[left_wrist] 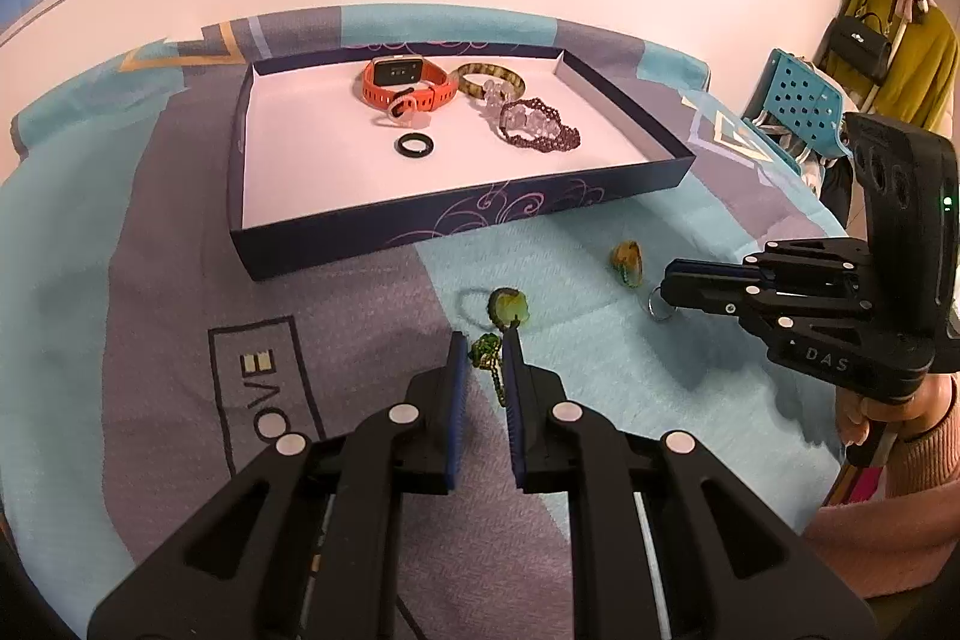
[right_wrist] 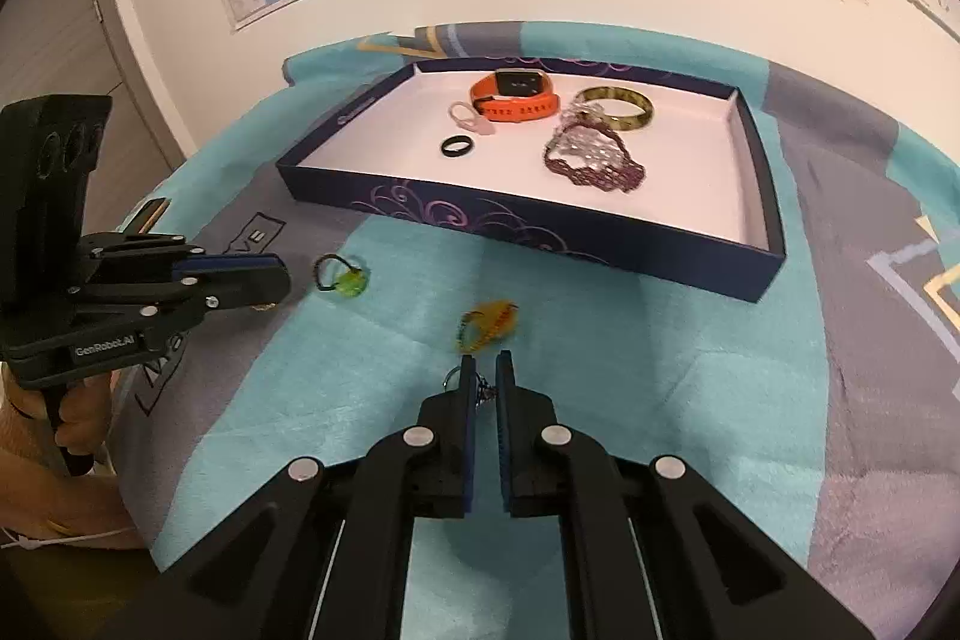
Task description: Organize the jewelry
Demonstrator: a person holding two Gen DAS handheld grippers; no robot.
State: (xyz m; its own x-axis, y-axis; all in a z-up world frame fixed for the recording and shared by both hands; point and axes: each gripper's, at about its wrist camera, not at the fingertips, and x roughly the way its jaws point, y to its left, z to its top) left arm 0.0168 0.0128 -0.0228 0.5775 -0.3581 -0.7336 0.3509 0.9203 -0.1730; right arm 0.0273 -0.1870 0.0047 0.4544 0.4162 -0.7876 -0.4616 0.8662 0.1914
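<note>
You can read "GenRobot.AI" on your left gripper (right_wrist: 255,289), "DAS" on your right gripper (left_wrist: 669,289), and partial letters "OVE" printed on the blanket (left_wrist: 264,388); the map's print is illegible.

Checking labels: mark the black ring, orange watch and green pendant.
black ring (left_wrist: 414,144), left wrist view, on its band.
orange watch (left_wrist: 396,71), left wrist view, on its face.
green pendant (left_wrist: 509,307), left wrist view, on its stone.
</note>
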